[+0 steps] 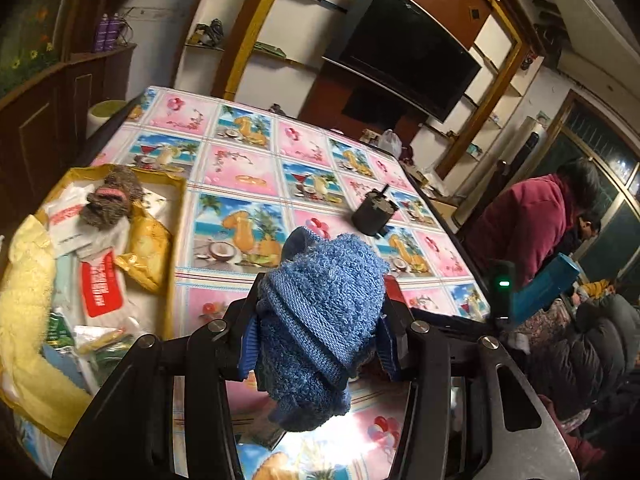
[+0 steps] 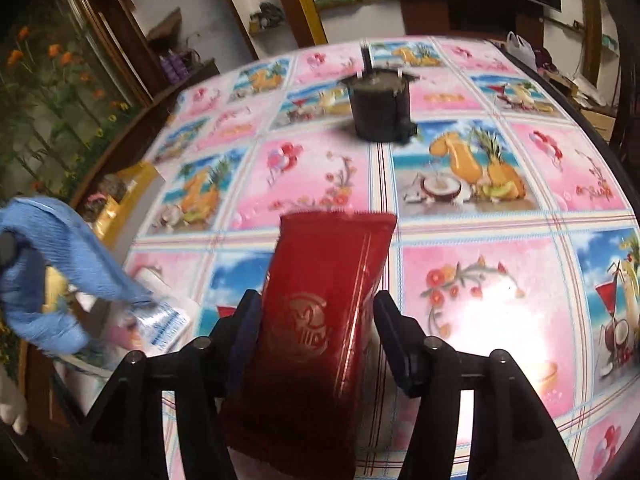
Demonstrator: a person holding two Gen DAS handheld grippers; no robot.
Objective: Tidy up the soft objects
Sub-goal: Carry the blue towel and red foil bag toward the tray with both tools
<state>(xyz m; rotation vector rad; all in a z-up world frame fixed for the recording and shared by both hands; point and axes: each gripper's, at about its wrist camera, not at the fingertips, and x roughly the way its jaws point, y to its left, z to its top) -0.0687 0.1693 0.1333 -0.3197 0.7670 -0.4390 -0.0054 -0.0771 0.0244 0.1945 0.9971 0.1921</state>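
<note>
Tongs of the left hand [image 1: 320,320] are clamped on a rolled blue terry cloth [image 1: 320,312], their blue pads pressed into both sides of the bundle, which hangs lifted above the table [image 1: 240,184] with its patterned oilcloth of fruit drinks and pink flowers. Taking the black cylindrical holder [image 1: 374,214] standing on the table as the landmark, the blue cloth is nearer the camera than the holder and slightly to its left. Far to the left of the holder lies a yellow box [image 1: 176,216], its flaps open, holding a brown fuzzy toy [image 1: 110,202], a fluffy yellow cloth [image 1: 28,300], a yellow packet [image 1: 148,252] and a white packet with a red label [image 1: 100,288]. To the right of the holder, beyond the table edge, a person in a maroon top [image 1: 528,224] bends forward. In the right wrist view, the right tongs [image 2: 316,332] stand around a dark red foil packet [image 2: 316,320] that lies lengthwise between them, nearer than the holder [image 2: 380,106]; the left pad touches the packet's edge while a gap shows at the right pad, so the jaws are apart, not gripping. The blue cloth [image 2: 52,264] appears at the far left of that view, blurred.
</note>
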